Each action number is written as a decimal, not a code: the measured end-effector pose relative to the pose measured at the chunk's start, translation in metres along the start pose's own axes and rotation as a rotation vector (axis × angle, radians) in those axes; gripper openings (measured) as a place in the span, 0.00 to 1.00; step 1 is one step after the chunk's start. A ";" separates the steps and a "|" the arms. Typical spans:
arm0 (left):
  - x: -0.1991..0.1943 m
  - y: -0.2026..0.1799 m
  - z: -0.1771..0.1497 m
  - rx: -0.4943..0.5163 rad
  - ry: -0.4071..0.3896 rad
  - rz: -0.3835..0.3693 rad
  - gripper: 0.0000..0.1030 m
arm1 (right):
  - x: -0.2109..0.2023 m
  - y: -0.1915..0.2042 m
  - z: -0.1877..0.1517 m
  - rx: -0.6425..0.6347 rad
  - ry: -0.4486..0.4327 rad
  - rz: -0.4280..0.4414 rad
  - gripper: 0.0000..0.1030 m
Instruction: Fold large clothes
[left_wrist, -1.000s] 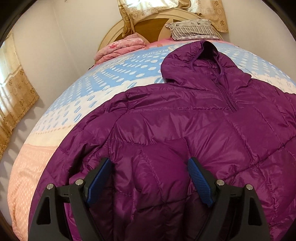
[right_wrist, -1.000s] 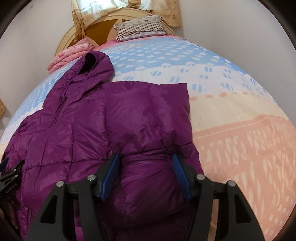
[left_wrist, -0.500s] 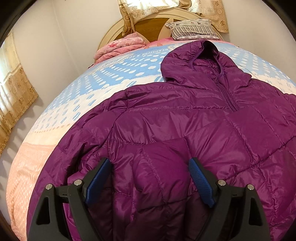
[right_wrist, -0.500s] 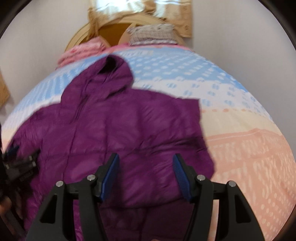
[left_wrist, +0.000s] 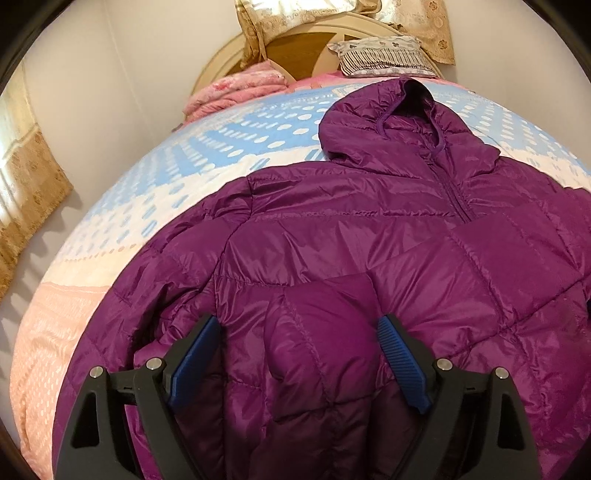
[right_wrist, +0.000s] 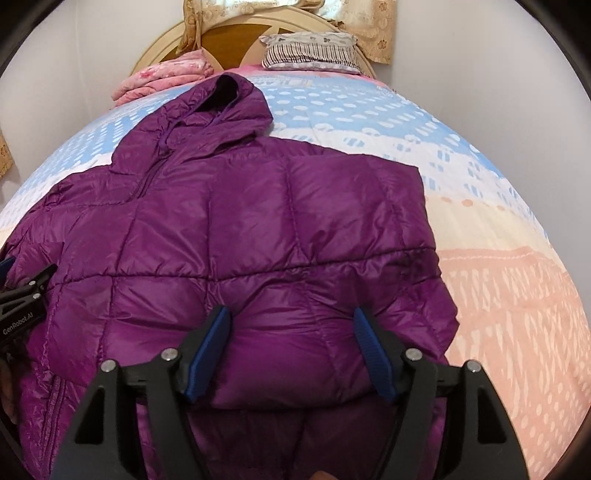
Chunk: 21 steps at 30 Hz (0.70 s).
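So there's a shiny purple quilted puffer jacket with a hood (left_wrist: 369, 236) lying front-up on the bed with the blue, white and peach dotted bedspread (left_wrist: 122, 221), hood (right_wrist: 218, 107) pointing toward the rounded cream and wood headboard (right_wrist: 229, 40). Zip runs down from the neck. In the right wrist view the sleeve on that side looks folded in across the body, so the jacket's edge there is a fairly straight line.

Left tongs (left_wrist: 299, 354) are spread wide open, blue ribbed pads (left_wrist: 402, 362) on either side of a puffy bit of sleeve near the bottom of the jacket, not pinching anything. Right tongs (right_wrist: 291, 350) same deal, wide apart over the lower part of the jacket, fabric bulging up between the pads but nothing clamped.

Up by the headboard there's a folded pink floral blanket (left_wrist: 236, 92) and a striped grey and white pillow (right_wrist: 310, 50), both well apart from the jacket. Gold patterned curtains (left_wrist: 33, 192) off to the left side
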<state>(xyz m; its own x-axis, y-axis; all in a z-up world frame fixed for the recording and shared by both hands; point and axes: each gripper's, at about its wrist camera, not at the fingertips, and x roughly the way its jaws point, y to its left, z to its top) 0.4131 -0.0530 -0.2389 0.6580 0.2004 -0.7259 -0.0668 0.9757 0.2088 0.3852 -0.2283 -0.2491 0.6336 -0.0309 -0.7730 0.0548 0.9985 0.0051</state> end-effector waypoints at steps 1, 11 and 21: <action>-0.003 0.003 0.000 -0.002 0.002 -0.009 0.85 | -0.006 -0.002 0.000 0.006 -0.003 -0.004 0.81; -0.069 0.055 -0.025 0.011 -0.092 -0.040 0.85 | -0.076 0.007 -0.035 -0.013 -0.075 0.033 0.87; -0.100 0.178 -0.098 -0.050 -0.078 0.135 0.85 | -0.109 0.030 -0.097 -0.043 -0.050 0.058 0.90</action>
<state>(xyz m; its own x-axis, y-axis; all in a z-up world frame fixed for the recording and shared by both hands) 0.2622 0.1096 -0.1930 0.6964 0.3244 -0.6402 -0.1942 0.9439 0.2670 0.2430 -0.1904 -0.2267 0.6727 0.0256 -0.7395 -0.0156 0.9997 0.0204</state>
